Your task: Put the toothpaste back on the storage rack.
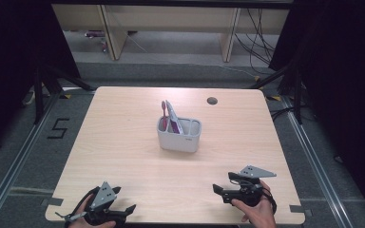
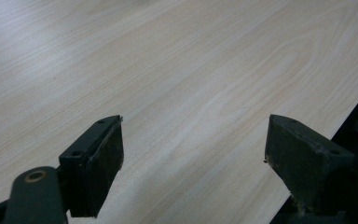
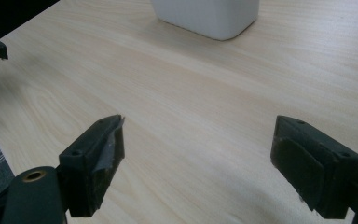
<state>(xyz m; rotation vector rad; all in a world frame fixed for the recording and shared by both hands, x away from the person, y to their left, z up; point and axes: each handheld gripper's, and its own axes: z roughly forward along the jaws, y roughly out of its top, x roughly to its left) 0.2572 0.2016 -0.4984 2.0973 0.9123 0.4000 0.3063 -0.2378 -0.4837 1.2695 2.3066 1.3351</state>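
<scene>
One white holder (image 1: 179, 135) stands mid-table (image 1: 123, 156) with one pink toothbrush (image 1: 163, 114) and one tube (image 1: 173, 116) (both upright-ish); two grippers, left (image 1: 123, 209) and right (image 1: 221, 183), spread empty, well short of it.

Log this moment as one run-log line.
left hand-held gripper: open, idle at table's near edge | right hand-held gripper: open, idle | holder: mid-table, toothbrush and tube inside, untouched

Pale wooden table (image 1: 123, 142) with round cable hole (image 1: 212, 100), floor marking "5" (image 1: 58, 128), cables (image 1: 259, 38) behind.
</scene>
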